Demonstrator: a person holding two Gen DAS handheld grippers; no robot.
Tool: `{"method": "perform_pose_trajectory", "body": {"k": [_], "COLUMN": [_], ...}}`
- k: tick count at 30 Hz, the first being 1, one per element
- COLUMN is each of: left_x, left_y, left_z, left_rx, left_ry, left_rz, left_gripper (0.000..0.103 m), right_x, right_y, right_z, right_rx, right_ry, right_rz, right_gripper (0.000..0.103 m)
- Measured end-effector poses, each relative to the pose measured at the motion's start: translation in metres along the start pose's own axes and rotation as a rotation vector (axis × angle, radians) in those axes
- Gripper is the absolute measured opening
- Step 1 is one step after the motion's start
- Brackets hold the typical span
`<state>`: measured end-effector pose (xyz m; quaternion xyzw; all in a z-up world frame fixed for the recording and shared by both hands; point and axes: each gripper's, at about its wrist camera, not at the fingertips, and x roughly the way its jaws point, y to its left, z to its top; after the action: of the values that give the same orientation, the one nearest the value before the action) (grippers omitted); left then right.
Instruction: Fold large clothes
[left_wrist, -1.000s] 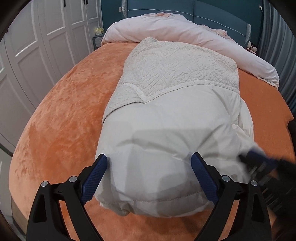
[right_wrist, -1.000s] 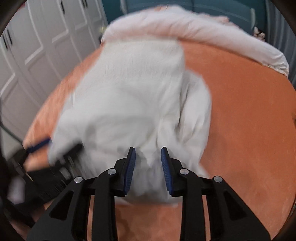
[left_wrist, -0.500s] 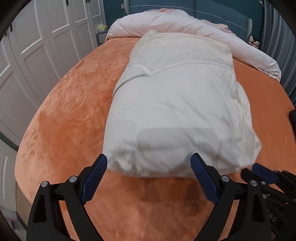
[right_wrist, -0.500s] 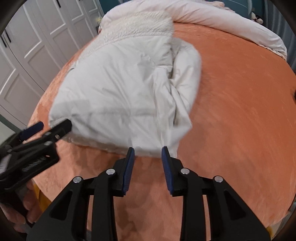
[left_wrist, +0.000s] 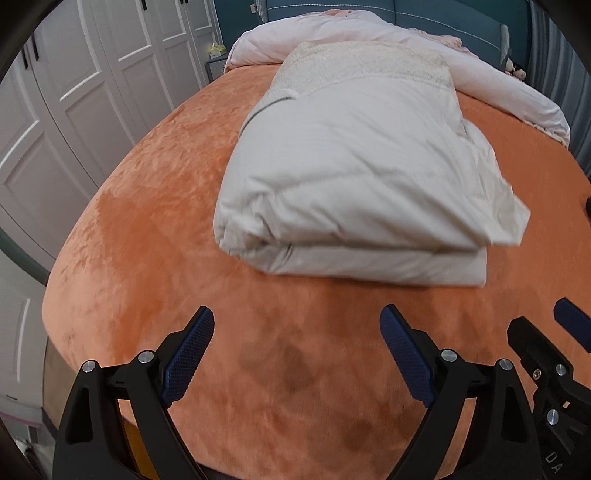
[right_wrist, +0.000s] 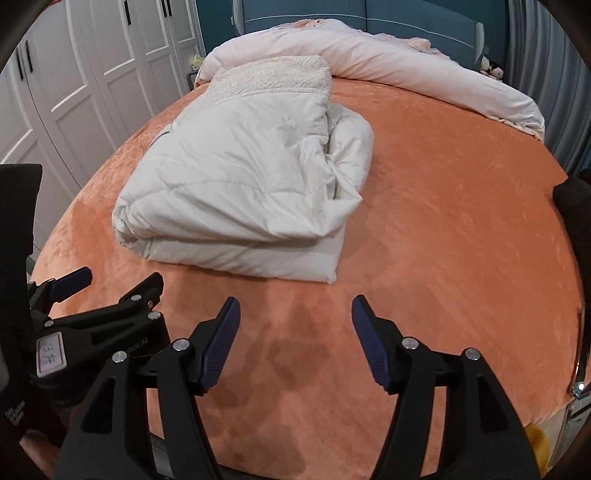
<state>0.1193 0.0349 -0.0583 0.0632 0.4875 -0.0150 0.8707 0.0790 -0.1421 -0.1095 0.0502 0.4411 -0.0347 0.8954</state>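
Note:
A cream-white padded coat (left_wrist: 354, 177) (right_wrist: 240, 192) lies folded into a thick bundle on the orange bed cover (left_wrist: 147, 206) (right_wrist: 443, 206), its textured collar end toward the headboard. My left gripper (left_wrist: 297, 325) stands open over bare cover, short of the bundle's near edge, nothing between its fingers. My right gripper (right_wrist: 295, 314) hangs over the cover in front of the bundle, its jaws opening, with nothing between them. Each gripper shows at the edge of the other's view.
A pale pink duvet (left_wrist: 388, 44) (right_wrist: 406, 62) is rolled along the bed's far side below a teal headboard (right_wrist: 351, 14). White wardrobe doors (left_wrist: 92, 92) line the left. A dark object (right_wrist: 576, 206) sits at the right bed edge.
Both grippers drew back from the coat toward the bed's near edge. The right gripper, narrow over the coat's hem before, let it drop and spread its jaws. The coat now lies flat and folded.

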Motion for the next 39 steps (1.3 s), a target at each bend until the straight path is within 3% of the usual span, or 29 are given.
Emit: {"method": "perform_pose_trajectory", "body": {"k": [23,34,39], "left_x": [0.007,0.04,0.045], "left_y": [-0.014,-0.019,-0.016], "left_z": [-0.042,-0.061,-0.069], "left_rx": [-0.001,-0.008,-0.023], "left_ry": [-0.01,0.007,-0.037], "left_rz": [0.005,-0.004,-0.012], "left_gripper": [0.09,0.089,0.096], "right_x": [0.003,0.036,0.051], "right_y": [-0.015,-0.02,-0.022], "right_z": [-0.048,-0.066,-0.078], "right_rx": [0.029,0.033,0.041], "right_ry": [0.007,0.032,0.043], "right_rz": [-0.053,-0.08,-0.086], "right_gripper": [0.065,0.065,0.067]}}
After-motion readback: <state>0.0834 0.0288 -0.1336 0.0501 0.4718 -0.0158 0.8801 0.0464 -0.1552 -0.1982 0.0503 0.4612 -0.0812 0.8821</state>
